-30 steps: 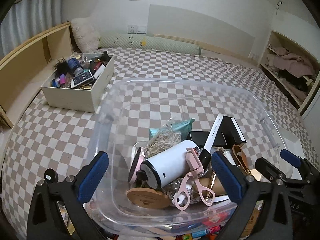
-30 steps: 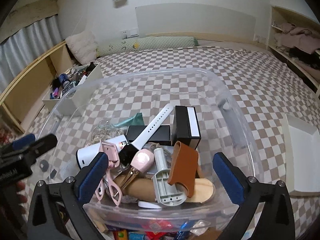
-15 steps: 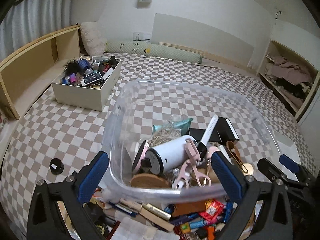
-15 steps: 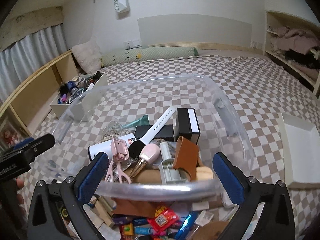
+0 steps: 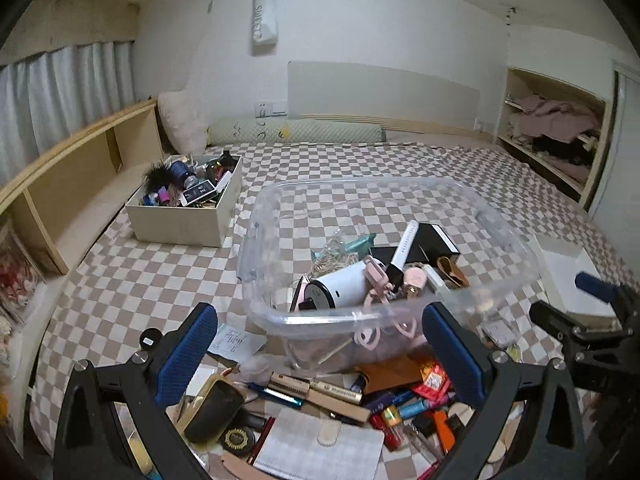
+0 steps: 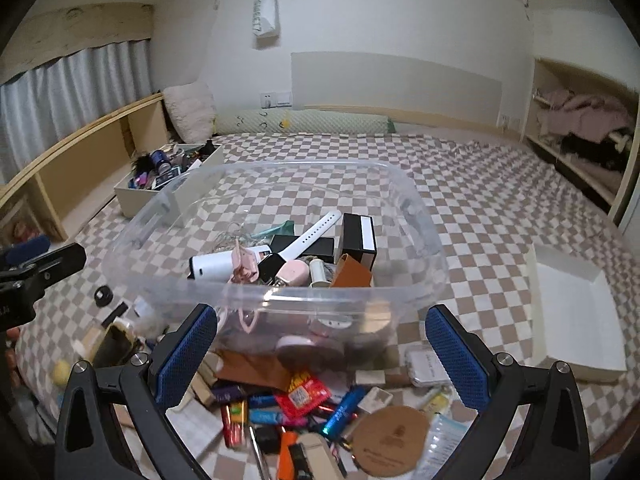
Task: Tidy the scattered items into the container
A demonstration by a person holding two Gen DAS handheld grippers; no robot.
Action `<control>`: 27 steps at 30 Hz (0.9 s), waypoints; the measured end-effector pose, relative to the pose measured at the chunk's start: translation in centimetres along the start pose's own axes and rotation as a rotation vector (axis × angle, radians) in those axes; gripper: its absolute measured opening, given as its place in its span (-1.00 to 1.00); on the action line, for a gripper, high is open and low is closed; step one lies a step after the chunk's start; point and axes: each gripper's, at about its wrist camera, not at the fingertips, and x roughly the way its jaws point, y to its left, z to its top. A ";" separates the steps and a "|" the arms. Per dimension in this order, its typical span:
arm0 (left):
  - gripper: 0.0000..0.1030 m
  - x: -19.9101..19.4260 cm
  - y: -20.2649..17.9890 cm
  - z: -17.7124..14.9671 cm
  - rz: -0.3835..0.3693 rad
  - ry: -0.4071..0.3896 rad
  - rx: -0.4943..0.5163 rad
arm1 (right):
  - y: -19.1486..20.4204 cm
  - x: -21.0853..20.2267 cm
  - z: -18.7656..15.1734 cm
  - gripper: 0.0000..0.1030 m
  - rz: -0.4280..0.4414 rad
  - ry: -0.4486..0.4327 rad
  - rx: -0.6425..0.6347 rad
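Note:
A clear plastic bin (image 5: 496, 216) (image 6: 420, 216) sits on the checkered bedspread and holds a white cylinder (image 5: 344, 286), a pink eyelash curler (image 5: 376, 280), a white watch strap (image 6: 308, 236) and small boxes. Scattered items lie in front of it: a red packet (image 6: 302, 394), pens, a round cork coaster (image 6: 390, 440), a notebook (image 5: 316, 448) and a dark brush (image 5: 214, 410). My left gripper (image 5: 320, 356) is open and empty above the pile, short of the bin. My right gripper (image 6: 322, 356) is also open and empty there. The other gripper shows at each view's edge.
A cream box (image 5: 184, 220) full of small things stands at the back left. A white box lid (image 6: 572, 312) lies to the right. Wooden shelving runs along the left wall. A small black cap (image 6: 103, 294) lies left of the bin.
Both grippers have pulled back and up from the bin. The pile of scattered items in front of it has come into view. Both stay open.

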 end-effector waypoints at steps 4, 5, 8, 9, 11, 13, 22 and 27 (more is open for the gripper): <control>1.00 -1.5 -0.4 -1.0 -0.006 -0.002 0.028 | 0.3 -2.2 -0.6 1.00 0.015 -0.028 -0.013; 1.00 -1.8 -0.4 -1.1 -0.003 -0.007 0.030 | 0.4 -2.6 -0.8 1.00 0.021 -0.032 -0.014; 1.00 -3.0 -0.5 -1.7 0.000 -0.024 0.035 | 0.7 -3.6 -1.2 1.00 0.039 -0.041 -0.021; 1.00 -3.3 -0.5 -1.9 -0.004 -0.028 0.036 | 0.8 -3.9 -1.4 1.00 0.041 -0.044 -0.026; 1.00 -3.8 -0.5 -2.3 -0.014 -0.027 0.038 | 1.2 -4.4 -1.8 1.00 0.042 -0.048 -0.045; 1.00 -4.2 -0.6 -2.9 -0.029 -0.018 0.042 | 1.5 -4.7 -2.3 1.00 0.036 -0.048 -0.064; 1.00 -5.1 -1.1 -5.2 -0.037 0.004 0.090 | 1.6 -5.0 -4.0 1.00 0.019 -0.016 -0.081; 1.00 -5.5 -0.9 -5.9 -0.043 0.004 0.093 | 1.7 -5.7 -4.5 1.00 0.036 -0.022 -0.073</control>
